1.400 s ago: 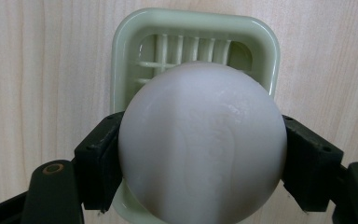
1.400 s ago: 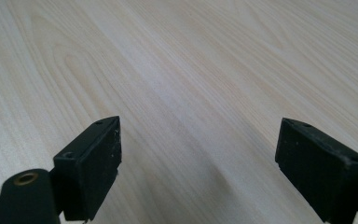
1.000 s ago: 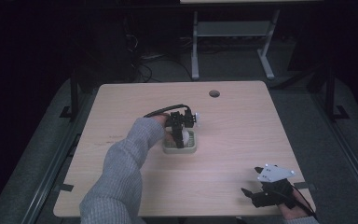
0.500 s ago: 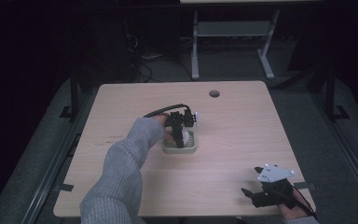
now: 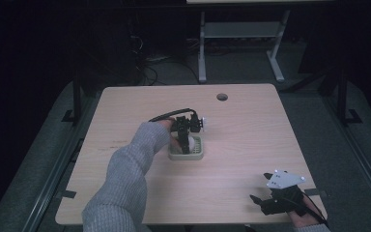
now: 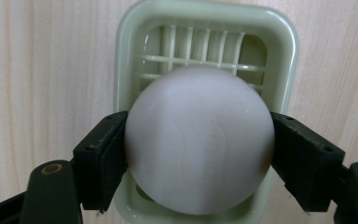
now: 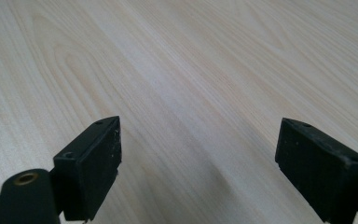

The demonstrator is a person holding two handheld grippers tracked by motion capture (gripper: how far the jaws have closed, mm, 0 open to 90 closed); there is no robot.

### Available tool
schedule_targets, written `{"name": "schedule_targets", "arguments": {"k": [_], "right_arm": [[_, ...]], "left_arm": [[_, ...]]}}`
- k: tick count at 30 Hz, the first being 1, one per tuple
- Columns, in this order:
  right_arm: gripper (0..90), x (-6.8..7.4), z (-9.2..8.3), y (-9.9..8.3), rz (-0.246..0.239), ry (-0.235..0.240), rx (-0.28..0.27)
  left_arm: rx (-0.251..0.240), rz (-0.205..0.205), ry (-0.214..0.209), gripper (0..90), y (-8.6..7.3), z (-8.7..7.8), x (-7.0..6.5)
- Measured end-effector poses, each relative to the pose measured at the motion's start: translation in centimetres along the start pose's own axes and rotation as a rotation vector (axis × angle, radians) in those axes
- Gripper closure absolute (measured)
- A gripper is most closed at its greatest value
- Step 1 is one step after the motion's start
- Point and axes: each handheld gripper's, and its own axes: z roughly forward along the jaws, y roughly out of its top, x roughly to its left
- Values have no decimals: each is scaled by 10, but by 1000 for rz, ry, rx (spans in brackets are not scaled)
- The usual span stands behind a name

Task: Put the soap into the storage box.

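smooth matte white ball (image 6: 199,140), round, faint swirl marks on its surface, no print or seams visible, clamped between the two black jaws of the left gripper (image 6: 199,154), one jaw pad touching each side. ball sits over a small pale green plastic basket (image 6: 127,56) with rounded corners, thick rim and a slatted grid bottom; whether the ball touches the grid or hangs just above it cannot be told. in the high view the left gripper (image 5: 186,140) points down into the basket (image 5: 186,155) near the middle of the light wood table (image 5: 251,135), held by a hand in a grey knit sleeve (image 5: 125,183), black cable looping off behind it. right gripper (image 7: 198,163) has its jaws spread wide with nothing between them, bare wood grain under them; in the high view it (image 5: 258,200) rests at the near right corner of the table, grey three-cornered plate on top, well apart from the basket.
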Motion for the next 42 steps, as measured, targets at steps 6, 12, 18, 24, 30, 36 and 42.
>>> {"name": "schedule_targets", "arguments": {"k": [6,12,18,24,30,36,42], "right_arm": [[139,0,0,0,3,2,1],[139,0,0,0,2,-1,2],[139,1,0,1,-2,1,-1],[139,1,0,1,-2,-1,-3],[139,0,0,0,0,-3,0],[139,1,0,1,7,-1,3],[139,1,0,1,5,-4,3]], "left_arm": [[-12,-15,0,225,-3,-6,0],[-25,-16,1,220,-4,-10,-3],[-22,-11,11,212,-7,-13,-5],[-26,-13,14,216,-9,-17,-8],[-45,-23,21,225,-15,-23,-11],[-65,-30,26,224,-24,-29,-16],[-75,-24,42,225,-32,-32,-24]]}}
